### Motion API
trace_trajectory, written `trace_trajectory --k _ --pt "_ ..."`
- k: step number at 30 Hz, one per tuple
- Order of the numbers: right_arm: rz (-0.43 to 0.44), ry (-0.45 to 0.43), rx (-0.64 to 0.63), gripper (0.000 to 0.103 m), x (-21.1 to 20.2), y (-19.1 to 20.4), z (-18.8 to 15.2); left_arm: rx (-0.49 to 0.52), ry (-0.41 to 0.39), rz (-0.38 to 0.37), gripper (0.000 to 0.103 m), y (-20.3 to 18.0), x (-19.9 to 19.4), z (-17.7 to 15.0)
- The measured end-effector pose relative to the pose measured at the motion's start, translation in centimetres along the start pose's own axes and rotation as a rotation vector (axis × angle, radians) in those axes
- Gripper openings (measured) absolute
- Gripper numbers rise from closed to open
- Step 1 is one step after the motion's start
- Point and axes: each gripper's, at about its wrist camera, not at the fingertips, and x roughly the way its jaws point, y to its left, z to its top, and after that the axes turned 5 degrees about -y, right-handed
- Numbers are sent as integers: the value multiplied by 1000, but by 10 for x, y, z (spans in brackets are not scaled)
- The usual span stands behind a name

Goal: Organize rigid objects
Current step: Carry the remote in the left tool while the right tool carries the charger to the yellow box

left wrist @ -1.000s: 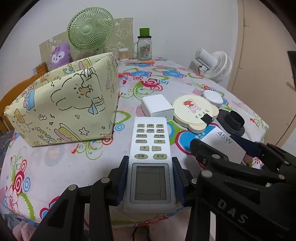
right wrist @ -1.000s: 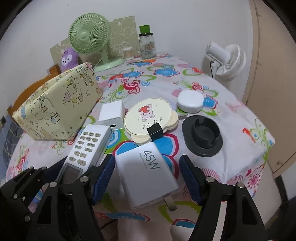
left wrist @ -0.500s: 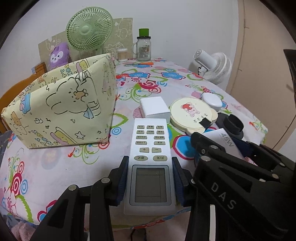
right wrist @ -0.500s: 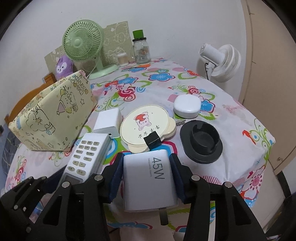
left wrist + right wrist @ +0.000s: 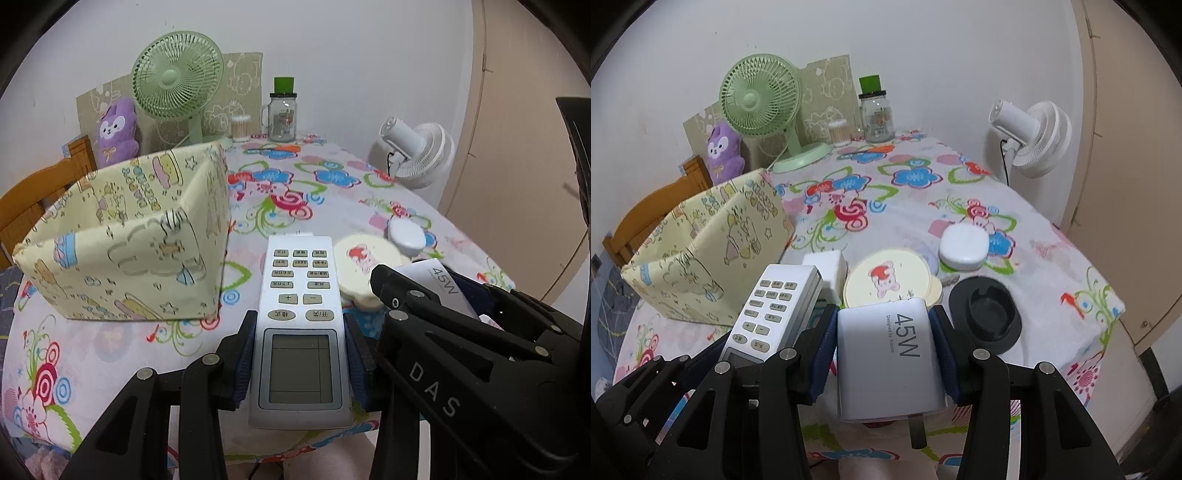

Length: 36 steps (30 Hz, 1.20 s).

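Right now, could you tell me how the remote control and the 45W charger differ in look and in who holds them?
The remote control is long and slim with buttons and a screen; the 45W charger is a squat, plain white block with printed lettering. The remote sits clamped in the left gripper; the charger in the right gripper. Both are white, rigid, and gripped by their sides.

Soft, even indoor light fills both fisheye views, with no glare. Shadows are faint: a pale one lies beside the yellow cartoon-print fabric box (image 5: 125, 254) on the flowered cloth-covered surface (image 5: 923, 206). Straight lines bow toward the edges, and the corners fall into black. The fabric box's print looks smeared by motion blur.
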Motion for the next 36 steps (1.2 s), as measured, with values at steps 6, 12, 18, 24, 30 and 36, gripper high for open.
trace_trajectory --k 6,12,18,24,30,36 --pt "-13 -14 -1 52 -10 3 18 -2 -17 -8 44 0 -9 17" --pt "-21 -34 -2 52 -18 6 35 1 -34 -13 45 2 -16 32" --pt "-25 -55 -3 52 -26 10 52 9 -56 -17 45 4 -24 50" --pt "-25 -76 -3 52 -31 18 70 17 -72 -16 45 9 -29 68" --pt "-18 -84 -14 52 -28 29 88 15 -78 -11 45 20 -28 84" --pt "-7 -82 -21 52 -20 42 101 9 -77 2 45 34 -24 97"
